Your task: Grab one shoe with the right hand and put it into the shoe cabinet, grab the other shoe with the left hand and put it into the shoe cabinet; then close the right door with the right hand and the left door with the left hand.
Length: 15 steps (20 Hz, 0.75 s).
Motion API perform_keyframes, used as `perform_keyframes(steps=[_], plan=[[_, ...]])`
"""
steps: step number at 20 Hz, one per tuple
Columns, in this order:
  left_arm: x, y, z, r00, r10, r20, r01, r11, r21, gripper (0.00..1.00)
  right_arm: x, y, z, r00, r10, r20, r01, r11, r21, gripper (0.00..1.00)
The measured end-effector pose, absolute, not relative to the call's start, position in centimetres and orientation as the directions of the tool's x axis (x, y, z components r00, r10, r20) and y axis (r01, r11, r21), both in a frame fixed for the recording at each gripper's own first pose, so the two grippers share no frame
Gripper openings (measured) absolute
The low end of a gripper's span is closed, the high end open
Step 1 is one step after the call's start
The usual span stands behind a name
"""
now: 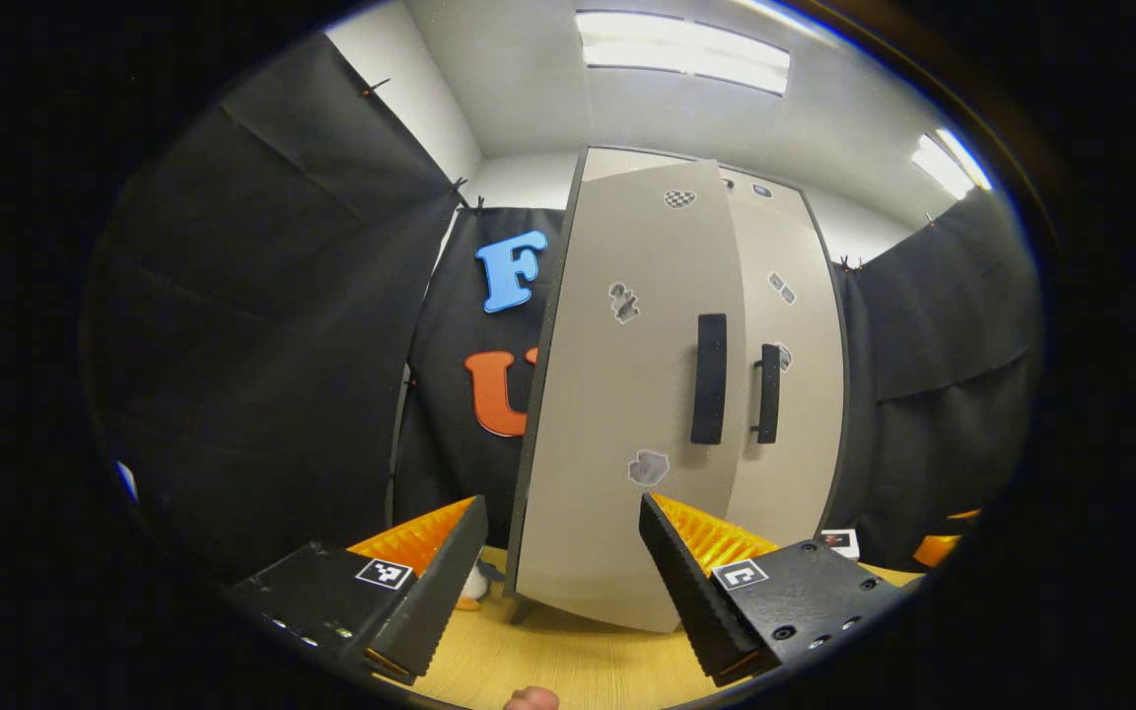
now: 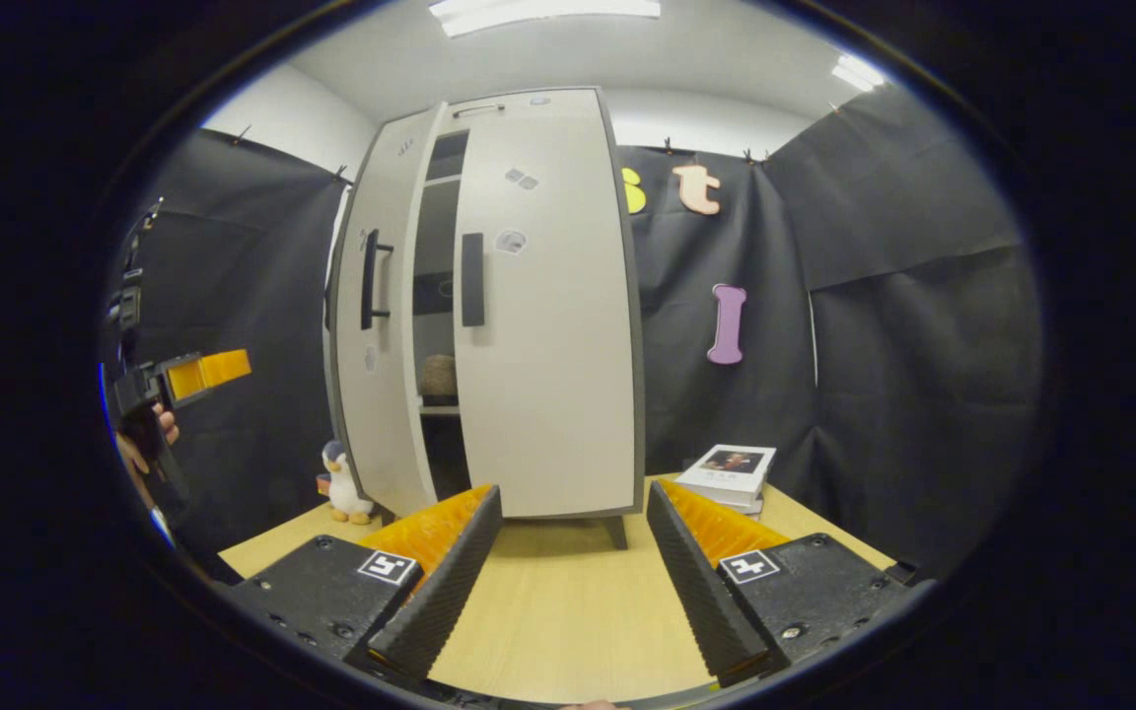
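Note:
The pale shoe cabinet [image 2: 538,325] stands on the wooden table [image 2: 558,611]. Its right door [image 2: 548,394] sits flat against the frame. Its left door [image 1: 627,414] hangs partly ajar, the handle [image 1: 709,379] facing me. Through the gap a brownish, rounded thing [image 2: 440,377], perhaps a shoe, rests on a shelf. My left gripper [image 1: 563,582] is open just short of the left door, nothing between its fingers. My right gripper [image 2: 573,582] is open too, low over the table before the right door. The left gripper [image 2: 198,373] also appears far left, held by a hand [image 2: 149,434].
A toy penguin [image 2: 341,488] stands by the cabinet's left foot. A stack of books [image 2: 731,468] lies to the right of the cabinet. Black cloth walls close in on both sides and behind.

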<state>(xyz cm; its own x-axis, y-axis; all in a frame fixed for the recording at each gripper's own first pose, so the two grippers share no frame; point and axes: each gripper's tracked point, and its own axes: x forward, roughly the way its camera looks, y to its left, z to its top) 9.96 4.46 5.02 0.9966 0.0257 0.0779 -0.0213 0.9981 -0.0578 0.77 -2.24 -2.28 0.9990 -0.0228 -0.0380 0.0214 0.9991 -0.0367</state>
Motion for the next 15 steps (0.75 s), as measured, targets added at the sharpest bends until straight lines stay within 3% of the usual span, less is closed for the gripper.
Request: perform_keyframes(steps=[5, 6, 7, 11, 12, 13, 14, 15], plan=[[8.4, 1.6, 3.0, 0.996, -0.031, 0.079, 0.033, 0.999, -0.022, 0.95, 0.7, -1.4, -2.6, 0.999, -0.004, -0.052, 0.002, 0.999, -0.040, 0.96], [7.9, 0.8, 2.3, 0.997, -0.043, 0.070, 0.044, 0.999, -0.010, 0.99, 0.7, -1.3, -2.7, 0.999, -0.003, -0.054, 0.001, 0.999, -0.042, 0.96], [7.5, -0.1, 1.7, 0.997, -0.054, 0.059, 0.055, 0.998, -0.006, 0.94, 0.6, -1.3, -2.7, 0.998, -0.002, -0.056, 0.000, 0.999, -0.043, 0.96], [6.4, -2.9, -0.7, 0.993, -0.115, 0.011, 0.115, 0.993, -0.015, 0.94, 0.3, -1.2, -3.6, 0.997, -0.001, -0.071, -0.002, 0.999, -0.041, 0.96], [6.2, -3.3, -0.9, 0.992, -0.124, 0.007, 0.124, 0.992, -0.020, 0.99, 0.3, -1.3, -3.9, 0.997, -0.003, -0.079, -0.001, 0.999, -0.042, 0.96], [6.2, -3.6, -1.0, 0.992, -0.129, 0.002, 0.129, 0.991, -0.024, 0.95, 0.3, -1.3, -3.9, 0.997, -0.003, -0.082, 0.000, 0.999, -0.042, 0.96], [6.0, -3.8, -1.2, 0.991, -0.132, 0.000, 0.132, 0.991, -0.024, 0.99, 0.2, -1.4, -3.8, 0.997, -0.006, -0.081, 0.002, 0.999, -0.040, 0.97], [5.9, -3.8, -1.3, 0.991, -0.131, -0.001, 0.131, 0.991, -0.022, 0.95, 0.1, -1.5, -3.8, 0.997, -0.007, -0.080, 0.004, 0.999, -0.037, 0.97]])
